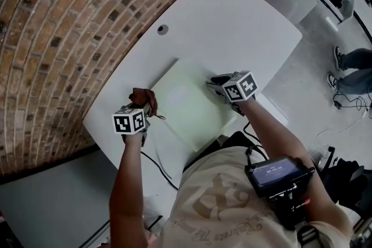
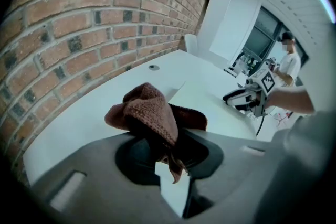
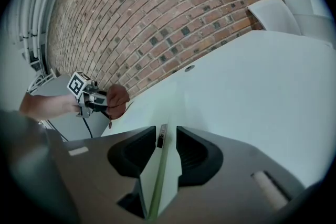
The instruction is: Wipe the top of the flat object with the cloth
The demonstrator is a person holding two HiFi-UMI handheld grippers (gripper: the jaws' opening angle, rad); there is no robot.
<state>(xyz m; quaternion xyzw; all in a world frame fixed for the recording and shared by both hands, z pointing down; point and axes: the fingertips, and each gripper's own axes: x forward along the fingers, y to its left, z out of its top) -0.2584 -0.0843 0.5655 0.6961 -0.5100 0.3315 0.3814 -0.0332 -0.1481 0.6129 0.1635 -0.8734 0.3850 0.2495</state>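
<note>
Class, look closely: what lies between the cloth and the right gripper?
Between the cloth and the right gripper lies only the bare top of the board, as the head view shows.

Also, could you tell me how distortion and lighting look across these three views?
Head view: the brick wall bows in a curve, light even. Left gripper view: strong fisheye, dark corners, cloth fairly sharp. Right gripper view: same fisheye, white table bright, no hard glare.
</note>
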